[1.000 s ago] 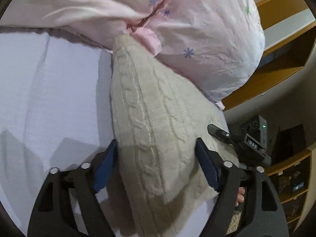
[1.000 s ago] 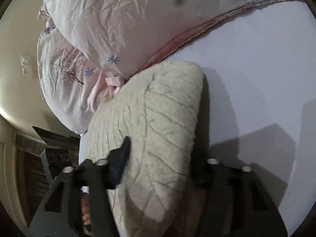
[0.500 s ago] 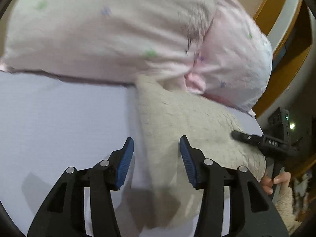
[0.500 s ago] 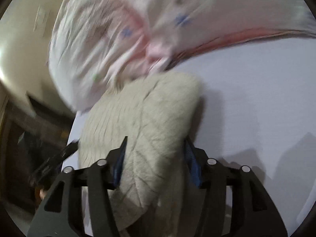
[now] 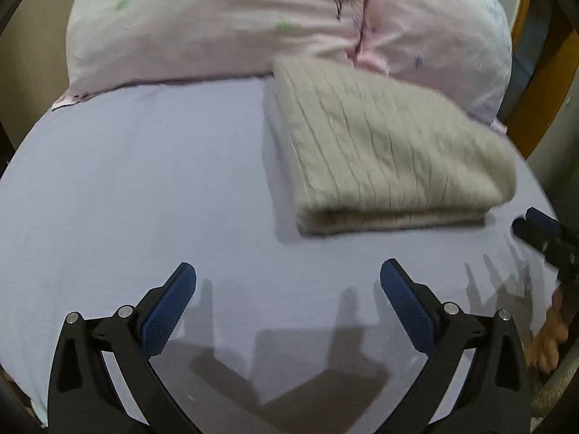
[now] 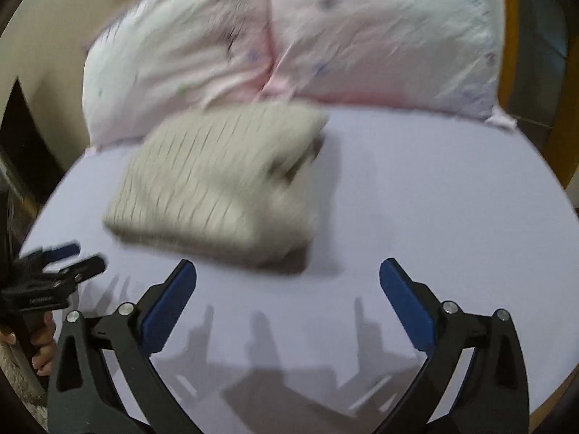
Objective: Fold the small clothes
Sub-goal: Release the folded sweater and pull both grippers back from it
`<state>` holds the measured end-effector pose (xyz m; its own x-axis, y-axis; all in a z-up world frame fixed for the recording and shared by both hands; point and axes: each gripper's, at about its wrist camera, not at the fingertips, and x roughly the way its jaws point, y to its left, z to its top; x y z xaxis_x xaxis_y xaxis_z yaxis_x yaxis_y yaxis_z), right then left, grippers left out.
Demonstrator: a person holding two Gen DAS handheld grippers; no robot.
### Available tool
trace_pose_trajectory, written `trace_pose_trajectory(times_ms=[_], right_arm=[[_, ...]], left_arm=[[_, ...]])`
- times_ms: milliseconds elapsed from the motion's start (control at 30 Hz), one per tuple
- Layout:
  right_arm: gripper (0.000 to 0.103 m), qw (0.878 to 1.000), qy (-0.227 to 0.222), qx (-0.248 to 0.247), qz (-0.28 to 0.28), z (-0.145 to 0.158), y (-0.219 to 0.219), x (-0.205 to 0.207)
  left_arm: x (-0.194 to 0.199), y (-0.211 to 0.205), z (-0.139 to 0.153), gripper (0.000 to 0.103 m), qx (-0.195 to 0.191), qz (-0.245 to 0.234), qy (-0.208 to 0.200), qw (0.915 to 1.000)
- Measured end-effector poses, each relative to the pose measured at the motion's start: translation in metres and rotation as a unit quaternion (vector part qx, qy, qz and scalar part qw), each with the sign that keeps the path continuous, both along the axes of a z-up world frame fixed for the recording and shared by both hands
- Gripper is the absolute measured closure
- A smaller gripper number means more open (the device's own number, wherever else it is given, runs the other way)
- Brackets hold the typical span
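Note:
A beige cable-knit sweater [image 5: 383,152] lies folded into a thick rectangle on the lavender bed sheet [image 5: 144,188], its far edge against the pillows. It also shows in the right wrist view [image 6: 220,177], blurred. My left gripper [image 5: 287,282] is open and empty, pulled back from the sweater's near edge. My right gripper [image 6: 287,278] is open and empty, also back from the sweater. The right gripper shows at the right edge of the left wrist view [image 5: 542,231], and the left gripper at the left edge of the right wrist view [image 6: 58,264].
Two pink floral pillows [image 5: 253,18] lie along the head of the bed, also in the right wrist view [image 6: 325,43]. A wooden headboard or shelf frame [image 5: 535,83] stands at the right. The bed edge falls away near the person's hand [image 5: 546,340].
Both grippers were around the folded sweater one second ago. They have opened wide, let it go and drawn back. The sweater now rests flat on the sheet.

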<state>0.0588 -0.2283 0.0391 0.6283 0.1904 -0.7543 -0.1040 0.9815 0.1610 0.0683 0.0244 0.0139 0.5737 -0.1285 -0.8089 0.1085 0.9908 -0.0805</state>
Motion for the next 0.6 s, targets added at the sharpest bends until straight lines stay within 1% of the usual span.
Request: trace_pose_trajectory(times_ms=[67, 200, 267, 333, 400, 600], right_arm=[[0.002, 1.0, 0.017, -0.017, 0.006, -0.013, 0.019, 0.002], [0.003, 0.999, 0.031, -0.017, -0.003, -0.024, 0.033, 0.006], [0.003, 0.998, 0.031, -0.043, -0.017, -0.027, 0.036, 0.007], [0.003, 0.997, 0.044, -0.054, -0.021, -0.033, 0.039, 0.006], [0.002, 0.996, 0.043, -0.072, -0.022, -0.035, 0.043, 0.003], [0.002, 0.996, 0.04, -0.072, -0.022, -0.036, 0.046, 0.004]], left_arm=[[0.005, -0.007, -0.008, 0.001, 0.01, 0.0, 0.012, 0.9999], [0.004, -0.017, -0.012, 0.001, 0.039, 0.002, -0.004, 0.9992], [0.005, -0.022, -0.014, 0.001, 0.054, 0.001, -0.01, 0.9985], [0.004, -0.023, -0.013, 0.001, 0.053, -0.002, -0.01, 0.9986], [0.003, -0.022, -0.013, 0.001, 0.053, -0.003, -0.012, 0.9985], [0.003, -0.023, -0.014, 0.001, 0.053, -0.003, -0.013, 0.9985]])
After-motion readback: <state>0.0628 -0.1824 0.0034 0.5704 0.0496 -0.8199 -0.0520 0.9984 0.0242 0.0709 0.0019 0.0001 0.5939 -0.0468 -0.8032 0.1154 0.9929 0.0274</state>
